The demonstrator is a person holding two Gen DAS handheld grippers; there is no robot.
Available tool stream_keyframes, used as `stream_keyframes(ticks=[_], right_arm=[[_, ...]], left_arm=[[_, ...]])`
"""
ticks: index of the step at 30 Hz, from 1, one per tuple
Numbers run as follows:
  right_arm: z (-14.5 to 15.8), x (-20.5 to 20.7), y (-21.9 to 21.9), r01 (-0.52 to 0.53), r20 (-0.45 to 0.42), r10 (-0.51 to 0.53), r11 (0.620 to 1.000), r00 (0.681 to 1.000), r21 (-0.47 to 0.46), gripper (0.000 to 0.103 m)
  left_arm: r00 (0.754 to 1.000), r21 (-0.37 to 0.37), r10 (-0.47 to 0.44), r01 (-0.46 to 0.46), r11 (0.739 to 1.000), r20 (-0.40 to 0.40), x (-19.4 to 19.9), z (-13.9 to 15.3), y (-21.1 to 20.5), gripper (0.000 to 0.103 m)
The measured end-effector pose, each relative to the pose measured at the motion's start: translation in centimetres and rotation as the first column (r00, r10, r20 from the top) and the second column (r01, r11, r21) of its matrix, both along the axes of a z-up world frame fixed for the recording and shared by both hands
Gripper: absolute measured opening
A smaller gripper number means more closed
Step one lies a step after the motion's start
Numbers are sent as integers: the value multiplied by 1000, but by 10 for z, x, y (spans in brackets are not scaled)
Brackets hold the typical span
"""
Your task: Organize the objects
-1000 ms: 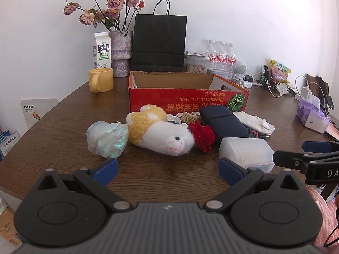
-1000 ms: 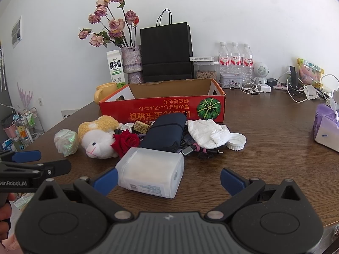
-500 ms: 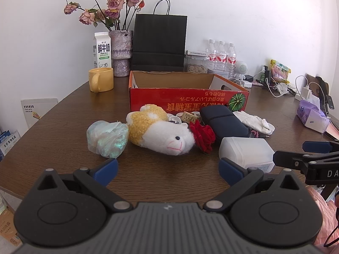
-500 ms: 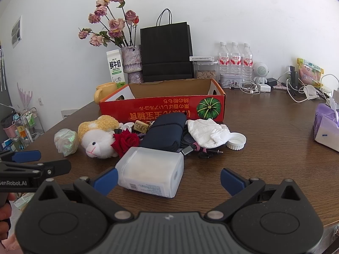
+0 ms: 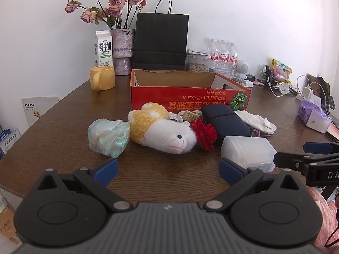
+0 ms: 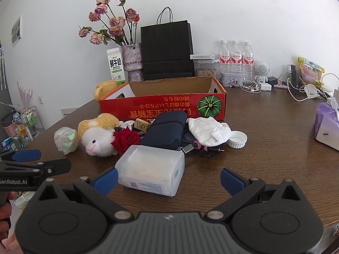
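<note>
Readable print on the carton and the hand-held grippers

The milk carton (image 5: 103, 51) carried "鲜牛奶" over "FRESH MILK". The left hand-held gripper (image 6: 35, 169) bore "GenRobot.AI", the right hand-held gripper (image 5: 305, 158) showed "DA" at the frame edge, and the red box (image 6: 163, 108) had upside-down yellow characters, not clearly legible.

1. My table (image 5: 63, 114) is dark wood, grain showing, slight sheen.
2. The red box (image 5: 190, 99) is printed cardboard.
3. The plush sheep (image 5: 163, 131) looks fuzzy.
4. The container (image 6: 151, 169) is frosted translucent plastic.
</note>
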State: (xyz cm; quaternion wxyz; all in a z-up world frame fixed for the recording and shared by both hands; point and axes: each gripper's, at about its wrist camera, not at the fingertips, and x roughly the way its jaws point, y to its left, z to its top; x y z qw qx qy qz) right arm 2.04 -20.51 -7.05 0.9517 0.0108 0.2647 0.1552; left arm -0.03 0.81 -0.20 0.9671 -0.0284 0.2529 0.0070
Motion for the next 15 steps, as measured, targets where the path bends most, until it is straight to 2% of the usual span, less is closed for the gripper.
stream_keyframes(ticks=[15], right_arm=[[-9,27,35,-14,-19,13,997,1000,-79,103]], left_arm=[[991,22,134,-134,991,7,22,-5,41,103]])
